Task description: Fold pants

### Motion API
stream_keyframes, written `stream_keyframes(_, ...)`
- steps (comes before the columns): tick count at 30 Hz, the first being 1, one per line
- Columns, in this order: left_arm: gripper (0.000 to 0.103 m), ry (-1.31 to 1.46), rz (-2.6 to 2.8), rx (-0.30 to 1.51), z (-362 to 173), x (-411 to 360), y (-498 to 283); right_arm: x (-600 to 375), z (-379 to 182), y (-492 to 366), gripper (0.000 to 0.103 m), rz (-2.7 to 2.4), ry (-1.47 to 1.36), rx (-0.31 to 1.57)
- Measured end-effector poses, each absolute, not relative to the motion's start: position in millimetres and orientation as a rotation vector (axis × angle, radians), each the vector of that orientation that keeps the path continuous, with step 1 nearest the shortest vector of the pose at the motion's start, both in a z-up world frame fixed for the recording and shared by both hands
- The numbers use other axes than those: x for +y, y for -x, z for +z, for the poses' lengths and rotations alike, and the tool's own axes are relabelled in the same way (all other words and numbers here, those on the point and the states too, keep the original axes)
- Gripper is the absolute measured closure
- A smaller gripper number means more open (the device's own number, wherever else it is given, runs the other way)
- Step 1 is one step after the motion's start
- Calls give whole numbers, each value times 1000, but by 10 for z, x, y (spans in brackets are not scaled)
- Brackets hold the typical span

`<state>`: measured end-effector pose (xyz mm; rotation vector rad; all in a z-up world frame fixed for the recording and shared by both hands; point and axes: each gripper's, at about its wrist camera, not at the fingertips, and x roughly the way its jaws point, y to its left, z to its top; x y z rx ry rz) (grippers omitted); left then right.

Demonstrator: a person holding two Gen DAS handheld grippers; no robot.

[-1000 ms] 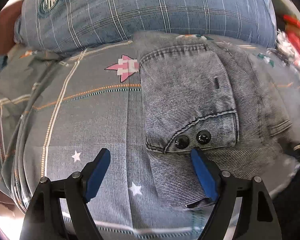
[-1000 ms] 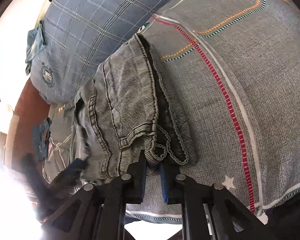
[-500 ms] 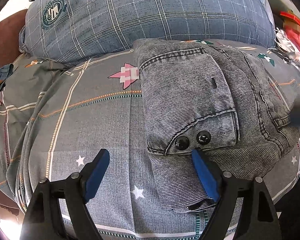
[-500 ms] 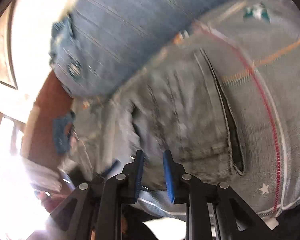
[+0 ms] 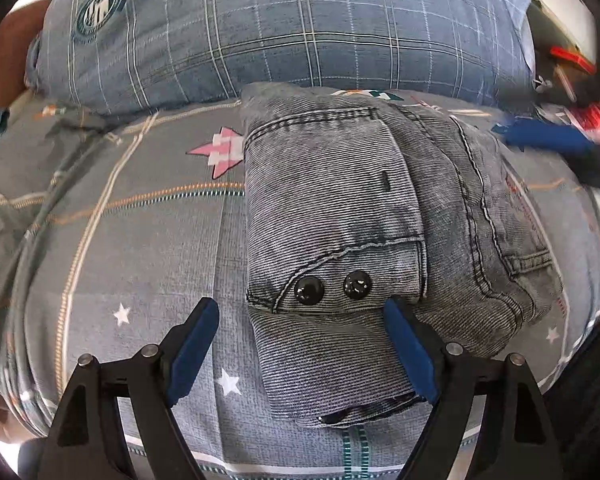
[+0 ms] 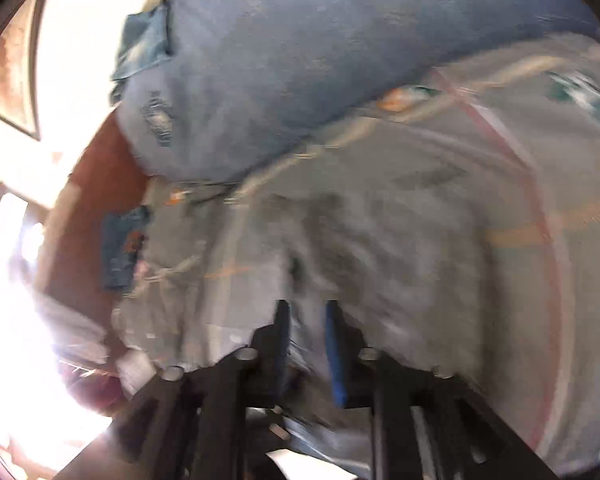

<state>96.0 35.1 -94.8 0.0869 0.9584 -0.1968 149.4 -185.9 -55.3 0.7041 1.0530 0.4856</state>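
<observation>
The grey denim pants [image 5: 340,216] lie folded into a compact bundle on the patterned grey bed sheet [image 5: 140,248], with two black buttons [image 5: 332,286] facing me. My left gripper [image 5: 300,316] hovers wide open just before the bundle's near end, nothing pinched between its blue pads. The right gripper shows as a blurred blue finger [image 5: 540,140] above the bundle's far right side. In the blurred right wrist view, my right gripper [image 6: 306,312] is lifted off the pants [image 6: 360,240]; its jaws are opening with nothing between them.
A blue plaid pillow [image 5: 280,28] lies behind the pants at the head of the bed. Red and mixed clutter [image 5: 572,80] sits at the far right. A brown headboard [image 6: 96,200] and a bright window [image 6: 12,272] show at the left of the right wrist view.
The right gripper let go of the pants' folded edge, opened and pulled up and away. The folded layer now lies flat on the bundle. The left gripper stayed open in place.
</observation>
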Motion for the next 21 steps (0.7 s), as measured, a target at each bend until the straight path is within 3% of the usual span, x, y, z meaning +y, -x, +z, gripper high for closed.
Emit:
stream_keyframes(2,17,-112,-194,947,-941,331,-957,-1650,-687,-1823,39,573,-704,1108)
stream_keyframes(4,17,-127,-195,937,-937,327,-963,-1622,-1074,-2087,40,456,-623,1215)
stream_keyframes(5,17,-125,-198,934,-937,331,-955,-1710,-1359,-2176,60,409,-694,1277)
stream_keyframes(6,16,-123,-191,933,-948,331,-962,-1837,-1450,-2172,93,354,-774,1280)
stream_keyframes(7,16,-112,-198,933,-951,342,-969,-1901,-1445,-2141,96,337,-817,1283)
stream_keyframes(12,15,-90,-208,928,-976,361,-962,-1950,-1145,-1901,88,323,-707,1194)
stream_keyframes(13,15,-81,-213,931,-979,368,-973,-2042,-1226,-1871,90,293,-678,1204)
stream_keyframes(14,15,-76,-214,933,-981,364,-972,-2121,-1354,-1887,103,297,-718,1225)
stream_keyframes(16,15,-65,-222,935,-978,379,-970,-2256,-1395,-1852,103,295,-884,1228)
stream_keyframes(17,15,-59,-225,934,-971,388,-964,-2228,-1222,-1811,97,274,-825,1195)
stream_keyframes(19,15,-21,-238,937,-972,442,-976,-2166,-1018,-1739,95,296,-764,1129)
stream_keyframes(21,16,8,-251,941,-977,470,-979,-2141,-1060,-1744,87,248,-673,1130)
